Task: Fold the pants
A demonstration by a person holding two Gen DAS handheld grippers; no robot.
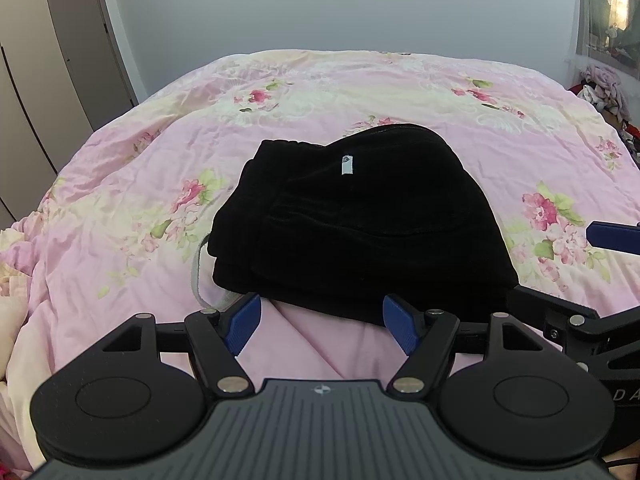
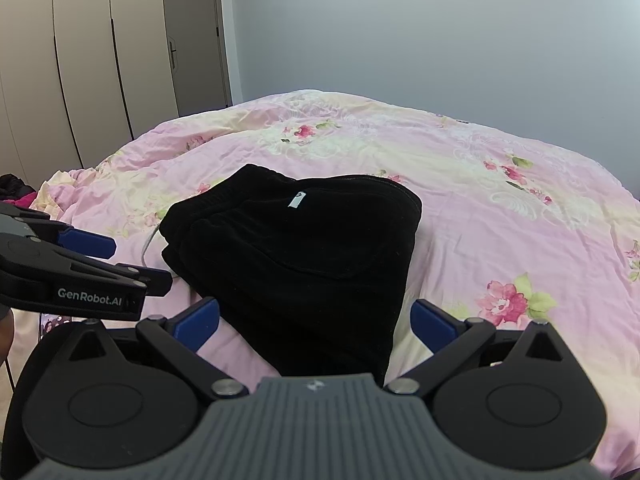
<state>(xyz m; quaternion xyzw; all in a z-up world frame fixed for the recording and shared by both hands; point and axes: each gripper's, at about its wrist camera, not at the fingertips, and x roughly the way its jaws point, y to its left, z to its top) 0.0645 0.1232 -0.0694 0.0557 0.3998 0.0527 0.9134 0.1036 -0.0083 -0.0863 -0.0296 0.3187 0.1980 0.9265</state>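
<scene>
The black pants sat folded into a thick, layered bundle on the bed's pink floral quilt, a small pale label showing on top. The elastic waistband lay at the far left corner, and the stacked fold edges faced the near left. Their long axis ran from near to far, leaning slightly right. The left tongs hung released, blue pads spread, at the bundle's near edge. The right tongs were released too, straddling the near end, gripping nothing.

Folded pants on bedspread
</scene>
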